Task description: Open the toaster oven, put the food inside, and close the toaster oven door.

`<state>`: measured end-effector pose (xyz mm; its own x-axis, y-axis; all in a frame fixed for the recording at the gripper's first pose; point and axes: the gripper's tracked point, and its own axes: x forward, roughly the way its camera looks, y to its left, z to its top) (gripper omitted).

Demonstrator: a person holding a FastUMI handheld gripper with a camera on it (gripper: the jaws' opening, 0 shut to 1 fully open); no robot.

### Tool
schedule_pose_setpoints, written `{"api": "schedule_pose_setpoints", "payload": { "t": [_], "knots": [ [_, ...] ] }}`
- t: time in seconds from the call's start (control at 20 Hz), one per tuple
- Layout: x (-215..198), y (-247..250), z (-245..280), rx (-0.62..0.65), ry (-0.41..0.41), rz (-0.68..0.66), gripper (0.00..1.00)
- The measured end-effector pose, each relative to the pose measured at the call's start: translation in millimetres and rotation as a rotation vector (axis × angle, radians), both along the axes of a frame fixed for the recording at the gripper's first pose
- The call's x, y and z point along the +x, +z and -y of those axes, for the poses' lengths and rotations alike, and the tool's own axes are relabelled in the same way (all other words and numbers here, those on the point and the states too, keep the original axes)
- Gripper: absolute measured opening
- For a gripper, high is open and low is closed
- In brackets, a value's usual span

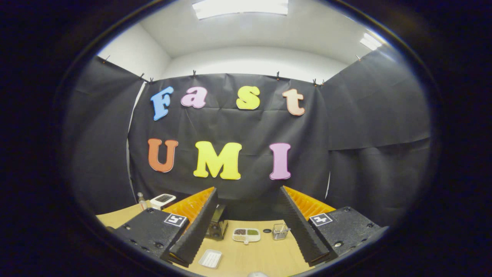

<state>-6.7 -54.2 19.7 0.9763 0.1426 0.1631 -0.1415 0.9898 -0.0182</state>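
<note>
Hovering high over the table [265, 254], the gripper [248, 219] stood spread wide, holding nothing. Toaster oven [216, 227] sat far, beside the left finger, its door unreadable. Food tray [246, 234] lay just right of it. Step undecided.

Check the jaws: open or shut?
Open. The gripper holds nothing; its jaws stand wide apart, with the table and a divided dish showing between them.
</note>
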Motion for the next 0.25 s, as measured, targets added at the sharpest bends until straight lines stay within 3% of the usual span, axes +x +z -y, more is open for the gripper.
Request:
{"api": "schedule_pose_setpoints", "payload": {
  "t": [0.25],
  "knots": [
    [1.0, -9.6, 2.4, 0.01, -0.011, -0.032, 1.0]
  ]
}}
